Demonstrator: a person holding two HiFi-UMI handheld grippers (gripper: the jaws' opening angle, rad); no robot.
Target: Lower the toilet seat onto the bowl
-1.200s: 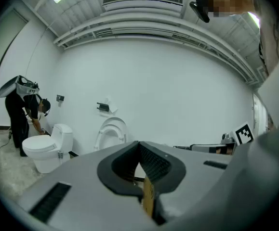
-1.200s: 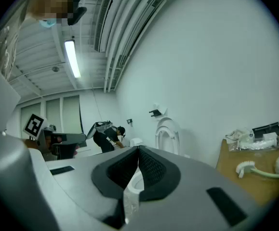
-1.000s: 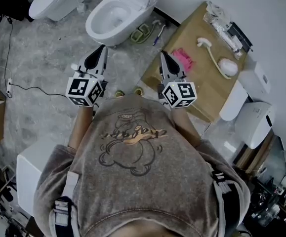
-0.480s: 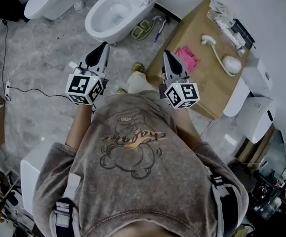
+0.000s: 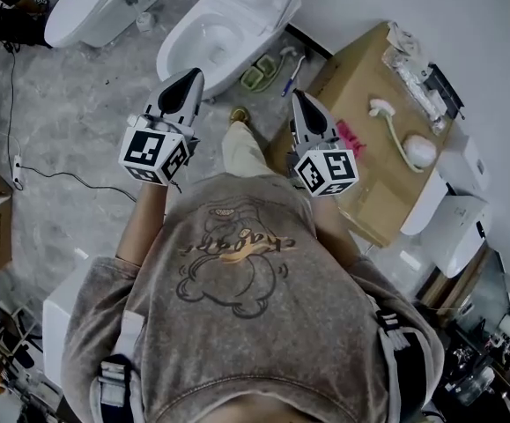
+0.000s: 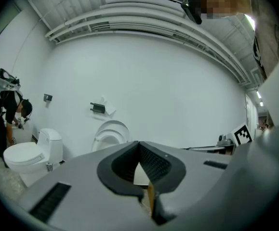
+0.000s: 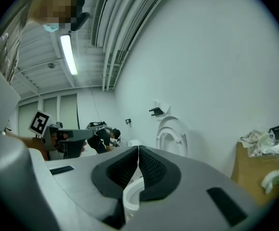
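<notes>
While you are standing before the toilet bowl (image 5: 173,53), you are holding both tools out ahead of your chest, side by side.
- Left gripper (image 5: 190,77): its jaws are pressing together on nothing, and it is pointing toward the bowl's near rim.
- Right gripper (image 5: 299,96): its jaws are likewise meeting, empty.
- Toilet seat (image 7: 172,122): it is standing upright against the white wall, well apart from both grippers.
- Cardboard box (image 5: 369,161): it is sitting to your right, carrying a white brush (image 5: 397,139).
- Second toilet (image 5: 83,11): it is standing at far left.
</notes>
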